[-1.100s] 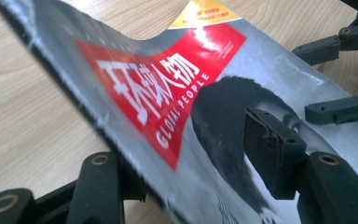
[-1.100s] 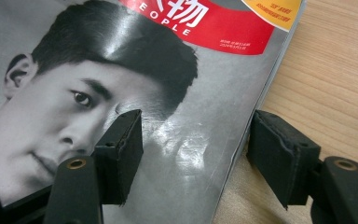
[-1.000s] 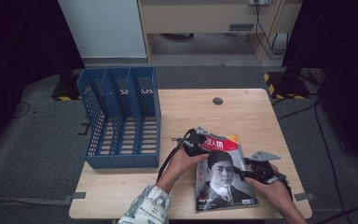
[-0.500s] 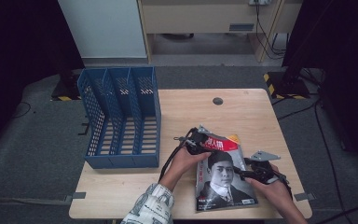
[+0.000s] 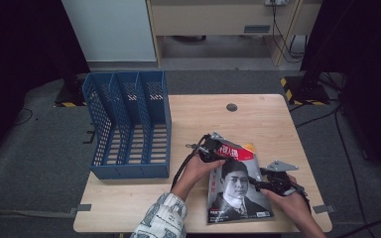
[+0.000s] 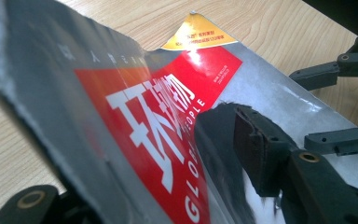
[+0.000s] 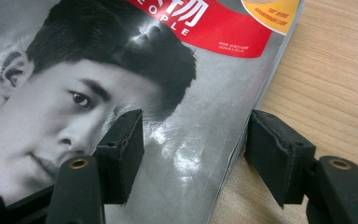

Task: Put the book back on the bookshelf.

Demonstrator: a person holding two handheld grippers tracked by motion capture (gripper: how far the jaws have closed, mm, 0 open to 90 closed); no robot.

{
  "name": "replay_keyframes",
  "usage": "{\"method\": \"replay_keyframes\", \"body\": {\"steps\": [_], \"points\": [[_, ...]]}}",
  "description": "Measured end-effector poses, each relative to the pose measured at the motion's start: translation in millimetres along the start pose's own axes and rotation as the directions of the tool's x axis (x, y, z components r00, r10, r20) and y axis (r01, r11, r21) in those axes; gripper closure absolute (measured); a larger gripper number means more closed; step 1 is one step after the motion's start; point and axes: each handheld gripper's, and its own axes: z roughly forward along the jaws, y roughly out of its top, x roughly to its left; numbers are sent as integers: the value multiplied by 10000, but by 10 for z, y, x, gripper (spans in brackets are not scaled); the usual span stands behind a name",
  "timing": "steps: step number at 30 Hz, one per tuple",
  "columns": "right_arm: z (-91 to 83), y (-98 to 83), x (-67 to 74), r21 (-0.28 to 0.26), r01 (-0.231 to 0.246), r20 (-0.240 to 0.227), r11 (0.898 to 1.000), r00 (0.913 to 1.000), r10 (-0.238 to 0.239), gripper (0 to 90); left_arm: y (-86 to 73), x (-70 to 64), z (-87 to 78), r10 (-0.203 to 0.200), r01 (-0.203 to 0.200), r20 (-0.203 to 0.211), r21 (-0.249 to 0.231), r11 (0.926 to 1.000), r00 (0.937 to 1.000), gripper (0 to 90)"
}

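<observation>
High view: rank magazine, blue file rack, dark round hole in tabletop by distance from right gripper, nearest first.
From the right gripper:
1. Magazine: right at its jaws, which are open across the cover's right edge.
2. Dark round hole: far side of the table, near the middle.
3. Blue file rack: left side of the table.

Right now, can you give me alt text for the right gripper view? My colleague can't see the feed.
The right gripper straddles the right edge of a magazine lying on a wooden table, jaws open: one pad over the glossy cover, the other over bare wood. The cover shows a black-and-white portrait beneath a red title band and an orange badge.
</observation>
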Motion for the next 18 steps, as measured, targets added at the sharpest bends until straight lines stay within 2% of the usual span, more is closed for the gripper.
{"method": "replay_keyframes", "body": {"steps": [10, 13, 18], "points": [[0, 0, 1, -3, -14, -16, 10000, 10000, 14, 371, 11, 14, 44, -95, 94, 53, 158, 9998, 9999, 559], [0, 0, 2, 0, 9, 1, 10000, 10000, -9, 370, 9, 0, 40, -126, 126, 46, 135, 9998, 9999, 594], [0, 0, 2, 15, 52, 0, 10000, 10000, -52, 369, 23, -43, 11, -133, 133, 301, -6, 9999, 9995, 684]]}}
